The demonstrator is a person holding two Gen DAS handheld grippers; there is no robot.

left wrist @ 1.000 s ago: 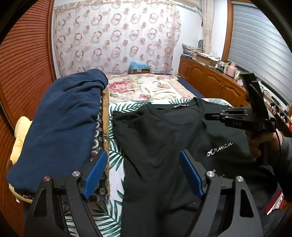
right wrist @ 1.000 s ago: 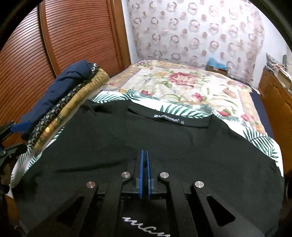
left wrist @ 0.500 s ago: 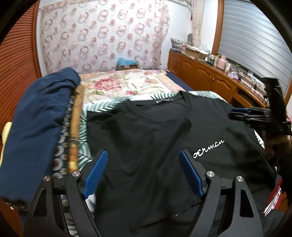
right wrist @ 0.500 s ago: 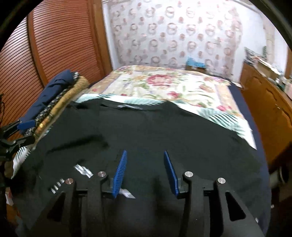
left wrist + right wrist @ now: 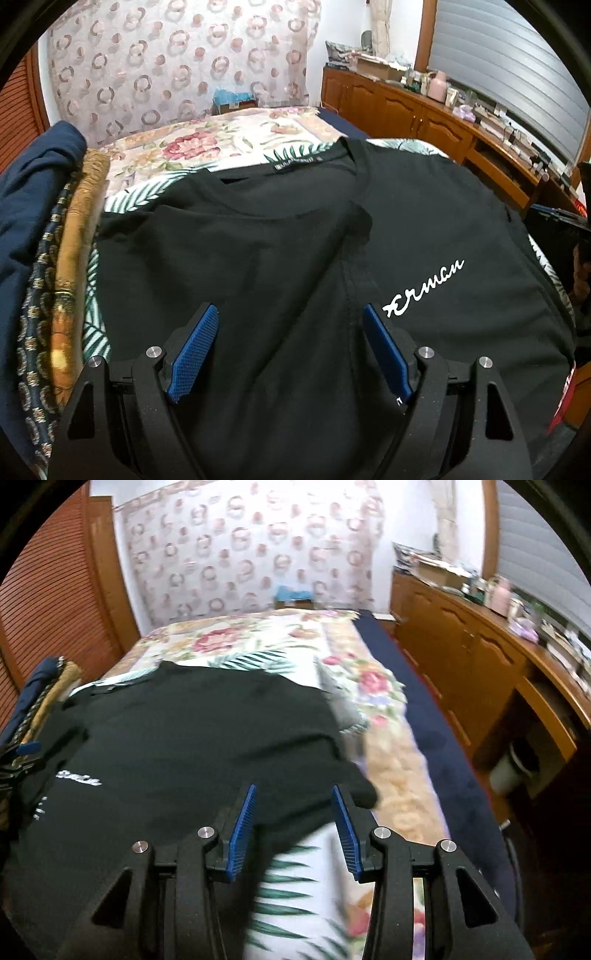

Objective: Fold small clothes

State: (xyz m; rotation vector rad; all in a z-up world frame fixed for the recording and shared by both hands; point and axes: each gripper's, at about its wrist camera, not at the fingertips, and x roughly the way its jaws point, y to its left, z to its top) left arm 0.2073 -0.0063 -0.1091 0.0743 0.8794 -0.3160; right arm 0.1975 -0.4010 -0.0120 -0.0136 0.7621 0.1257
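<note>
While you look down your left gripper (image 5: pixel 288 354), its blue pads stand wide apart with nothing gripped; the black T-shirt (image 5: pixel 295 258) lies spread on the bed below and ahead of the jaws, one side folded over onto the body. Its white script lettering (image 5: pixel 424 288) sits just past the right-hand pad, and the neck label (image 5: pixel 295 164) far ahead. A stack of folded clothes (image 5: pixel 48 258) lies off beyond the left-hand pad.

In the right wrist view, your right gripper (image 5: pixel 293 830) has just been opening; its jaws stand partly apart, empty, over the T-shirt's edge, the leaf-print sheet (image 5: pixel 295 897) showing below them.
</note>
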